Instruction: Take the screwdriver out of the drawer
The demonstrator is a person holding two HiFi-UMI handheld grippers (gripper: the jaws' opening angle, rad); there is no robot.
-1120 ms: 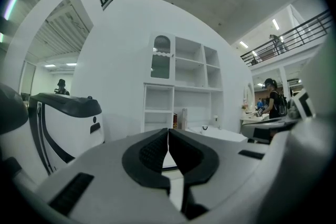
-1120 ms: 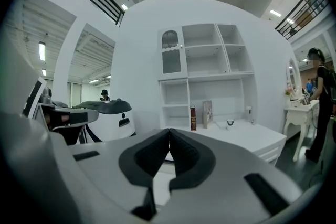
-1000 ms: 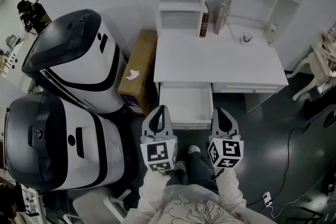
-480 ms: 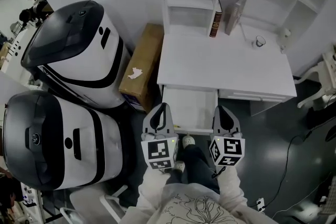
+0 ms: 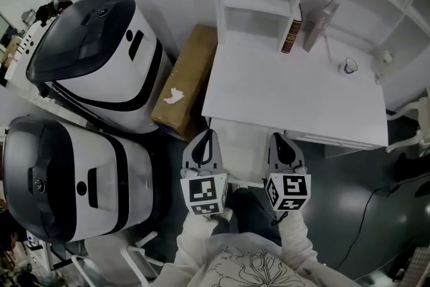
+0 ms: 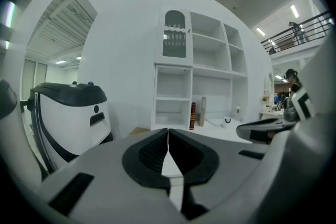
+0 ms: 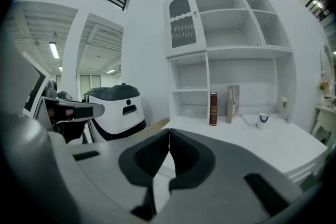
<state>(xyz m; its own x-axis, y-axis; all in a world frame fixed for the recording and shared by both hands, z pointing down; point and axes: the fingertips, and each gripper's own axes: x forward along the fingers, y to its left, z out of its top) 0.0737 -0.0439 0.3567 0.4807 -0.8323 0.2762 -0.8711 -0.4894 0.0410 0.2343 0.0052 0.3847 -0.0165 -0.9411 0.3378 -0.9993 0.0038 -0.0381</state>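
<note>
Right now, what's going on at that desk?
A person holds a tool in each hand. The left tool and right tool are both shut and empty, held at the front of the open drawer of the white desk. The drawer's visible part looks bare; no screwdriver shows.

Drawer (image 5: 247, 151) partly beneath desktop (image 5: 289, 91)

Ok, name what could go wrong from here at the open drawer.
Both the left hand-held gripper and the right hand-held gripper are shut, so they may knock rather than grasp. No screwdriver shows in the visible part of the drawer, so a reach would be blind. The desk edge is close ahead: possible bump.
</note>
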